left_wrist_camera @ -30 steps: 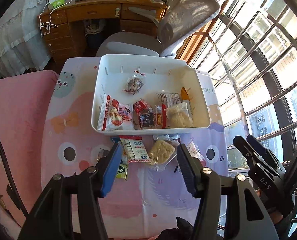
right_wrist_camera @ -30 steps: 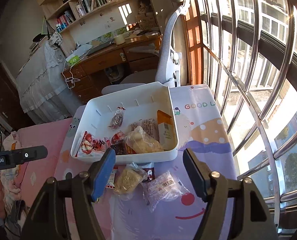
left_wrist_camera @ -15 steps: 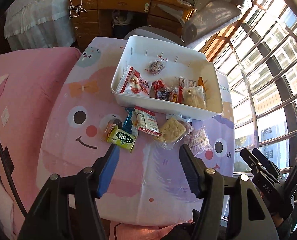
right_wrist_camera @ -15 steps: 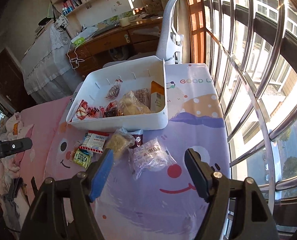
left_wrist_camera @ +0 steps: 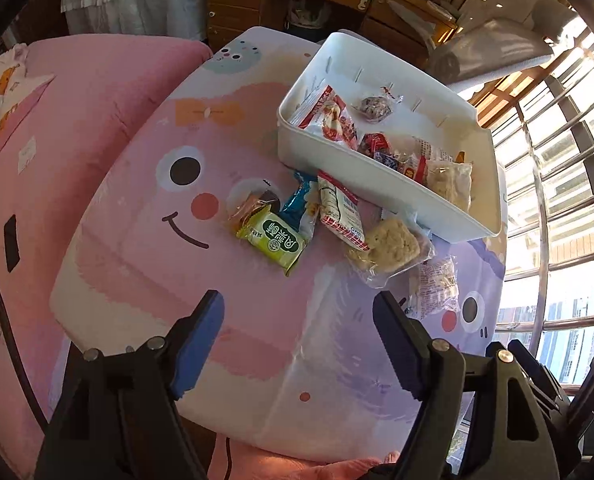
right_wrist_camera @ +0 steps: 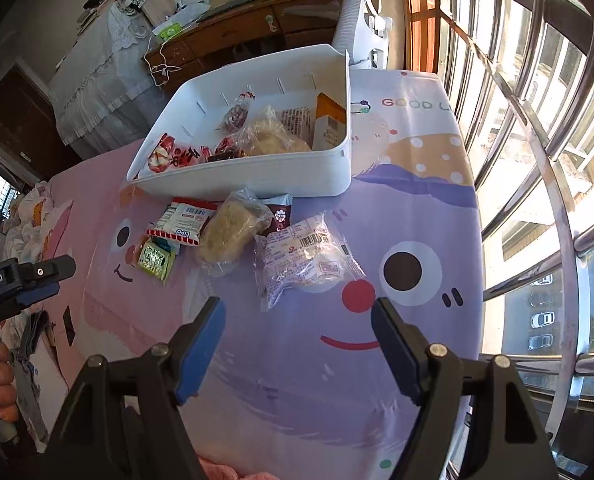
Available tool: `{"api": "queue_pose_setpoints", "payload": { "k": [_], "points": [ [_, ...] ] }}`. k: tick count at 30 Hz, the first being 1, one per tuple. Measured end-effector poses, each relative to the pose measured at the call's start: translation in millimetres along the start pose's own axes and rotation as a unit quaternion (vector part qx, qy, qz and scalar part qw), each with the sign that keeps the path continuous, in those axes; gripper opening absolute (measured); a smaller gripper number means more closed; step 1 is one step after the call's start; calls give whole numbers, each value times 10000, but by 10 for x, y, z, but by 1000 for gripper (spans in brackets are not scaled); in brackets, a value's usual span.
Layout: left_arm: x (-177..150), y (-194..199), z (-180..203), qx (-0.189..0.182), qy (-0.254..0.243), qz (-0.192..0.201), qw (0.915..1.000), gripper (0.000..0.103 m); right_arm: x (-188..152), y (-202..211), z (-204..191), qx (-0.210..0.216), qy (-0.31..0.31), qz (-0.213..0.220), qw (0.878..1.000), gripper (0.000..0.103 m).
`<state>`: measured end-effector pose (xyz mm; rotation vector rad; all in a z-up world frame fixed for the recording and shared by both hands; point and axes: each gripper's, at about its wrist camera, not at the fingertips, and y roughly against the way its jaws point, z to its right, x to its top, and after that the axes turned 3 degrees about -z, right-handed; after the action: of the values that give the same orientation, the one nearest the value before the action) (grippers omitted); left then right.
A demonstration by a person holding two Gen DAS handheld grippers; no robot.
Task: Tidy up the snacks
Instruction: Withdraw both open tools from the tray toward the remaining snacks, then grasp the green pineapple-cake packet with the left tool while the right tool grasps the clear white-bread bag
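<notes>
A white bin (left_wrist_camera: 381, 178) (right_wrist_camera: 257, 176) sits on the cartoon tablecloth and holds several snack packets. In front of it lie loose snacks: a green packet (left_wrist_camera: 273, 238) (right_wrist_camera: 155, 258), a red-and-white Lipo packet (left_wrist_camera: 341, 210) (right_wrist_camera: 183, 220), a clear-wrapped rice cake (left_wrist_camera: 391, 246) (right_wrist_camera: 229, 232), a clear bag with pink print (left_wrist_camera: 433, 286) (right_wrist_camera: 301, 258), a blue packet (left_wrist_camera: 301, 200) and a dark maroon packet (right_wrist_camera: 279, 214). My left gripper (left_wrist_camera: 299, 306) is open and empty, above the near table edge. My right gripper (right_wrist_camera: 297, 312) is open and empty, just short of the pink-print bag.
A pink bed or sofa (left_wrist_camera: 69, 92) borders the table on the left. A window with metal bars (right_wrist_camera: 537, 128) runs along the right. A grey office chair (left_wrist_camera: 493, 44) and a wooden desk (right_wrist_camera: 257, 28) stand behind the table.
Both grippers have pulled back and away from the bin, so more of the table and the loose snacks shows. Both stay open. No snack has moved.
</notes>
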<state>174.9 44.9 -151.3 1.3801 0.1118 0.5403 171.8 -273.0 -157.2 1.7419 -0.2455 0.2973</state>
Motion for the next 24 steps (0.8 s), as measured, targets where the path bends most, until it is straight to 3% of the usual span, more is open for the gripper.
{"api": "queue_pose_setpoints", "payload": {
  "k": [11,18,24],
  "points": [
    [222,-596,-239,18,837,-116,9964,76,-13,-377,-190,-272,1016,-324,9939,78],
    [337,-986,-423,39,1420,-194,9897,76,-27,-628,-301,-610,1585,-128,9854,78],
    [426,-1188,-464,196,1535,-172,9878,76,42,-802,-293,-710,1747,40,9820,78]
  ]
}}
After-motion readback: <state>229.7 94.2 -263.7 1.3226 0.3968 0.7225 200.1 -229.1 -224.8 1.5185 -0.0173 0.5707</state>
